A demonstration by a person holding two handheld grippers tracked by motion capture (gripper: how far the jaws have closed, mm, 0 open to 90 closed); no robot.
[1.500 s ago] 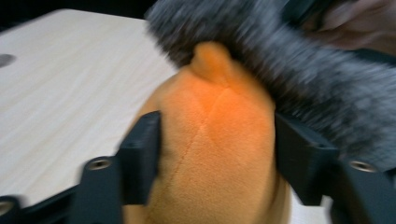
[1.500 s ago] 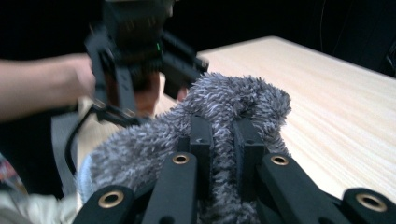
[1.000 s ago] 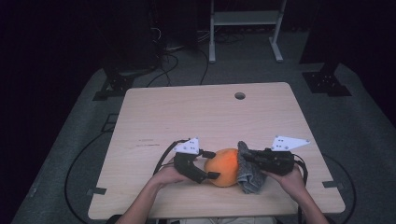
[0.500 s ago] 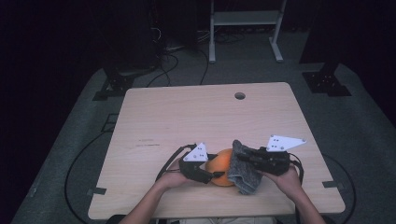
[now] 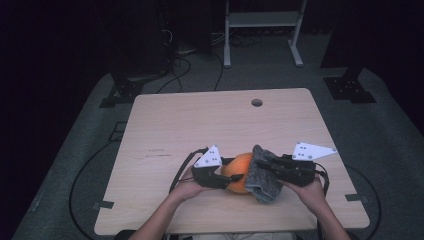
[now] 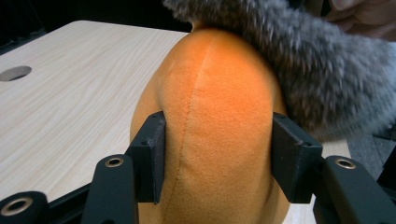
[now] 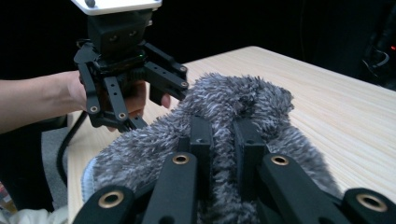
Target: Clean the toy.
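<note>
The left claw (image 5: 231, 176) is gripping an orange plush ball (image 5: 239, 172); its jaws have just been closing, and in the left gripper view both black pads are pressing into the ball's (image 6: 219, 140) soft sides, one on each side of a stitched seam that is running up the middle. The ball is sitting on the wooden desk (image 5: 200, 125) toward the 6 o'clock edge in the high view, between the person's two hands.

The right claw (image 5: 264, 165) is clamping a grey fuzzy cloth (image 5: 261, 176), its jaws standing nearly together with a fold of the pile pinched between them in the right gripper view (image 7: 223, 140). The cloth (image 7: 224, 107) is lying against the 3 o'clock side of the ball and is draping over its top, touching it; in the left gripper view the grey fur (image 6: 317, 70) is covering the ball's shoulder at about 2 o'clock.

In the right gripper view the left claw (image 7: 140, 105) is facing the camera at about 10 o'clock, with the person's left hand (image 7: 112, 98) behind it.

A round cable hole (image 5: 256, 102) is lying in the desk at 12 o'clock, well apart from the ball.
</note>
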